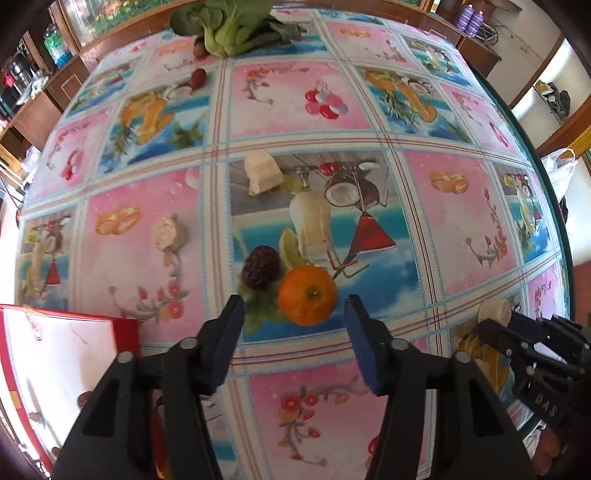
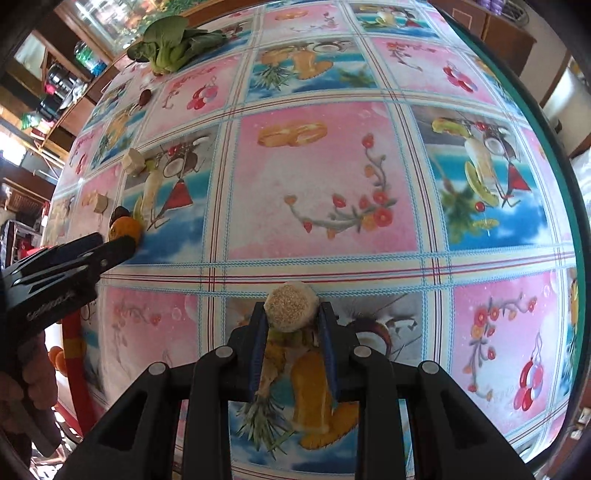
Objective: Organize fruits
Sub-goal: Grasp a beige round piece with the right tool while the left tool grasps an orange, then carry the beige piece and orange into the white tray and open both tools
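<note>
An orange (image 1: 307,295) lies on the patterned tablecloth, just ahead of my open left gripper (image 1: 295,314), between its fingertips. A wrinkled dark red date (image 1: 260,266) lies just left of the orange. My right gripper (image 2: 291,314) is shut on a round beige corn-cob slice (image 2: 291,305) and shows in the left wrist view (image 1: 495,325) at the right. The left gripper (image 2: 114,243) shows in the right wrist view next to the orange (image 2: 125,228). More beige pieces (image 1: 170,233) (image 1: 263,172) and two dates (image 1: 198,79) lie farther off.
A red-rimmed box (image 1: 59,354) stands at the lower left. A green bok choy (image 1: 232,27) lies at the table's far edge. The round table's glass rim (image 1: 554,206) curves along the right. Shelves and cabinets stand beyond.
</note>
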Tool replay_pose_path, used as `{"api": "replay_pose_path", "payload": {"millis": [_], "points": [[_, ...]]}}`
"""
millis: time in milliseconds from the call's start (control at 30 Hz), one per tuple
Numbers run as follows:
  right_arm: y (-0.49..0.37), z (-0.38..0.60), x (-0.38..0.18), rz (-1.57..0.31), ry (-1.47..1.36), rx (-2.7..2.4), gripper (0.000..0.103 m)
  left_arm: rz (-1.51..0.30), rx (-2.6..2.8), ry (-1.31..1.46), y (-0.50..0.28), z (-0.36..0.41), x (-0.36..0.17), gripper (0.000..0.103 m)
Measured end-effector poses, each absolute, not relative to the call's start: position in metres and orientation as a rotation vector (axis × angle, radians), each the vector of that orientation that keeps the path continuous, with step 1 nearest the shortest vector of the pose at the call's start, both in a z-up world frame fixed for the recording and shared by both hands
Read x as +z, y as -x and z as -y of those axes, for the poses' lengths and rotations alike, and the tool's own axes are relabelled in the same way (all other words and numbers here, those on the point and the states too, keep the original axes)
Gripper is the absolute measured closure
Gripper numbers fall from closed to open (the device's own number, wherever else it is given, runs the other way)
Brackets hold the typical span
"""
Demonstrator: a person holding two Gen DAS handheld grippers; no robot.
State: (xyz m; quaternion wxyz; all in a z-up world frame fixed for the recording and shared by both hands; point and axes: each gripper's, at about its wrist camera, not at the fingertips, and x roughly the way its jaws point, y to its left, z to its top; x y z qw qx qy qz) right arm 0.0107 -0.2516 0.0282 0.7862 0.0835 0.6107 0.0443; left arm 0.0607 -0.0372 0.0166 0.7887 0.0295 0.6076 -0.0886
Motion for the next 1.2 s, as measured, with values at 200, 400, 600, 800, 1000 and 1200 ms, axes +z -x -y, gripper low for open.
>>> {"api": "replay_pose_path", "payload": {"millis": [200,400,600,800,1000,1200], "points": [[-0.01,0.24,0.029,-1.298,-0.112,0.098,0.076,-1.307,-0.218,-0.068,-0.064,0.043,0.014,0.069],[-0.01,0.234,0.03,-1.296,-0.083,0.096,0.077,-1.327,-0.225,-0.037,-0.047,0.029,0.014,0.07],[-0.013,0.206,0.031,-1.322,-0.101,0.179,0.079,-1.312,-0.191,-0.042,-0.002,0.001,0.03,0.07],[-0.019,0.142,0.053,-1.277,-0.038,0.313,0.079,-1.221,-0.085,0.004,0.036,-0.062,0.062,0.07],[-0.017,0.055,0.074,-1.235,0.057,0.488,0.079,-1.168,0.074,0.007,0.062,-0.13,0.08,0.07],[-0.003,-0.027,0.076,-1.219,0.232,0.643,0.079,-1.223,0.206,0.02,0.086,-0.181,0.062,0.07]]}}
